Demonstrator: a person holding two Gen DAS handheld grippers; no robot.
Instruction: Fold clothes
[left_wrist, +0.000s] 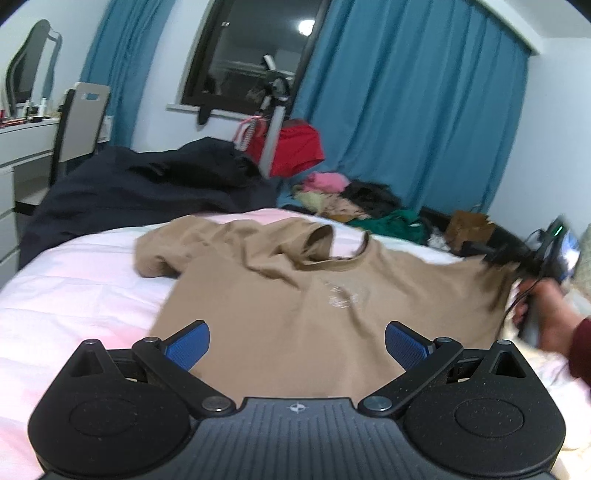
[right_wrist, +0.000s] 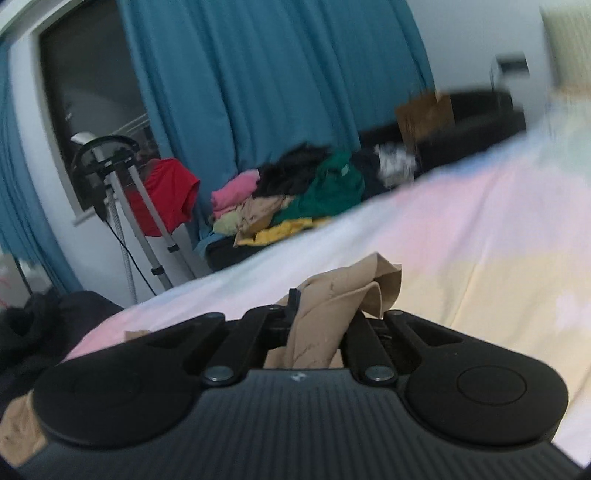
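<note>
shirt (left_wrist: 280, 295) on bed (left_wrist: 74, 288), clothes pile (left_wrist: 354, 199) behind

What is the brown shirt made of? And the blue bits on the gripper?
The brown shirt looks like soft matte knit cloth, probably cotton: it wrinkles and droops. The blue pads on the left gripper look like rubber or grippy plastic, with a fine bumpy pattern; which one is unclear.

The left wrist camera looked forward between its own blue-padded fingers (left_wrist: 188, 345), low and close over the bed (left_wrist: 74, 295), facing the window (left_wrist: 251, 55) and blue curtains (left_wrist: 406, 92). The right wrist camera sat nearer the bed's edge — tilted, blurred — facing the same wall. Both views shared the curtains, the red garment (left_wrist: 295, 147) and the clothes pile (left_wrist: 351, 199).
</note>
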